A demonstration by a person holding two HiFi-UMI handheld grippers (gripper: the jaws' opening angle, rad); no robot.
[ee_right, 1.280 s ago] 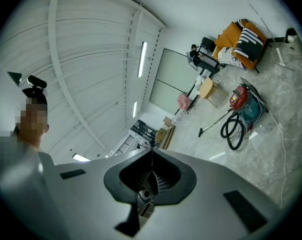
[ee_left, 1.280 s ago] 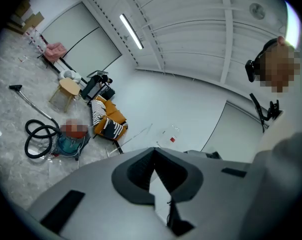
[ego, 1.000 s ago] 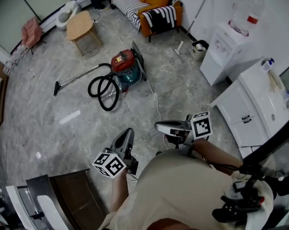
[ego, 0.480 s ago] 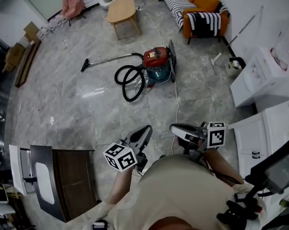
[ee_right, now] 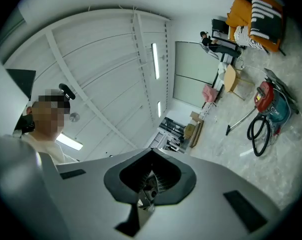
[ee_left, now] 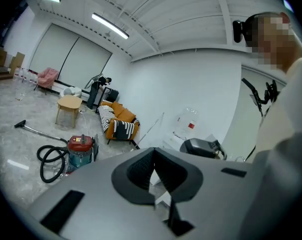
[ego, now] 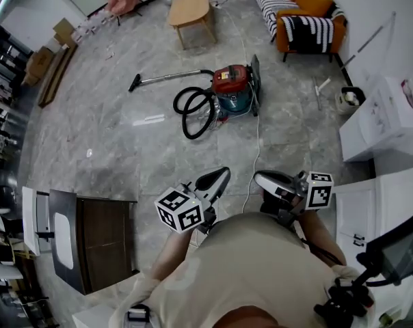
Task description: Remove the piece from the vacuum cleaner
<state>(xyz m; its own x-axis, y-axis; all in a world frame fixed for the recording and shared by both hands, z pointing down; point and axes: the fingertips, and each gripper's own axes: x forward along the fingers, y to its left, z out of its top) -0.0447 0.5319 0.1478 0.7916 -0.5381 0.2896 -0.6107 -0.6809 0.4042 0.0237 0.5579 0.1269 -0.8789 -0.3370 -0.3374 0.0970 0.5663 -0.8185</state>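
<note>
Grey floor (ego: pixel 111 149) separates the person from the vacuum (ego: pixel 232 92). The left tool (ego: pixel 220 176) and right tool (ego: pixel 261 179), both closed and empty, hang well short of it. By my judgement, removal hasn't begun.

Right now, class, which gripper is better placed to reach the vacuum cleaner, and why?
Left, narrowly. Both grippers are shut, empty and far from the vacuum cleaner. The left gripper points roughly towards it; the right gripper points sideways and up at the ceiling.
</note>
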